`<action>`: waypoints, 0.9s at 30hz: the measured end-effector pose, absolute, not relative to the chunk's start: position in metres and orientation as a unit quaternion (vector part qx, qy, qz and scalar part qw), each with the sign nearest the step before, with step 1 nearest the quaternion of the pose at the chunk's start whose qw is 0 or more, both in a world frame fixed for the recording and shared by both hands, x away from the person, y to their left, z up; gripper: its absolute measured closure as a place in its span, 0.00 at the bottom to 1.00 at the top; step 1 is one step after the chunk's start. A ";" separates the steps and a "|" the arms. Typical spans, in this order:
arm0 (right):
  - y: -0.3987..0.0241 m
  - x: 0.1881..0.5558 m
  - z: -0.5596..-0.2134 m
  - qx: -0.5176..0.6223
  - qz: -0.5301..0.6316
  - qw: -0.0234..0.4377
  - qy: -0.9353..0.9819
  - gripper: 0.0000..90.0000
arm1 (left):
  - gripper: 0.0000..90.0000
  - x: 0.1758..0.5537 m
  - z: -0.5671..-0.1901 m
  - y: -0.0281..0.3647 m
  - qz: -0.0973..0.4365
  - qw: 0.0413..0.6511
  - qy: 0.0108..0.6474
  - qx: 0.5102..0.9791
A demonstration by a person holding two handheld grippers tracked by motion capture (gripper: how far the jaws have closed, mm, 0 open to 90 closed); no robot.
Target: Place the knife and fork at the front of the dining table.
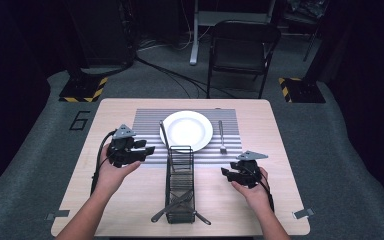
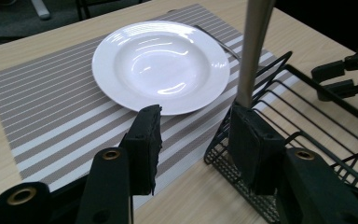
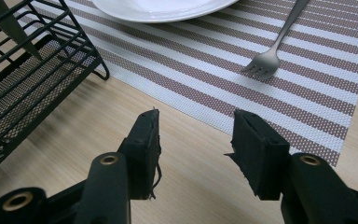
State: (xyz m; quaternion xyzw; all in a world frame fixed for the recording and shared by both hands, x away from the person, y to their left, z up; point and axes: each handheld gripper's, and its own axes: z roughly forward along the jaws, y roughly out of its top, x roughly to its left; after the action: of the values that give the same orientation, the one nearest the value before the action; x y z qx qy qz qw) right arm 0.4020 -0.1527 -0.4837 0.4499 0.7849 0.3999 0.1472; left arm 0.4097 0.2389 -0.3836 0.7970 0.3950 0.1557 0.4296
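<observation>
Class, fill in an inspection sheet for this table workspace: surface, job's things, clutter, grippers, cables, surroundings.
Surface: wooden table, striped placemat at its far side.
Job's things: black wire rack in the middle, a metal handle standing up at its far end, more cutlery crossed at its near end; white plate on the placemat, fork to its right.
Clutter: tape tabs at the near corners.
Grippers: left gripper open, beside the rack's far end; right gripper open, over bare table, aimed at the fork.
Cables: gripper cable along the left forearm; floor cables beyond the table.
Surroundings: folding chair, dark carpeted floor.
</observation>
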 end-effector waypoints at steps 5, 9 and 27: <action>-0.153 0.402 -0.485 0.451 0.400 0.144 0.785 0.56 | 0.62 0.412 -0.383 0.228 0.152 0.431 0.387 0.801; -0.153 0.403 -0.485 0.449 0.402 0.142 0.785 0.56 | 0.63 0.416 -0.386 0.218 0.147 0.432 0.386 0.802; -0.156 0.405 -0.487 0.456 0.402 0.135 0.783 0.56 | 0.73 0.426 -0.394 0.188 0.131 0.435 0.371 0.810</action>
State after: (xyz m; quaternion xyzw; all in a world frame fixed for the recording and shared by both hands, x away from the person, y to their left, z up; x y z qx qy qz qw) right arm 0.4050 -0.1561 -0.4874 0.4556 0.7828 0.4016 0.1355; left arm 0.4265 0.1885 -0.3945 0.8099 0.3715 0.1307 0.4347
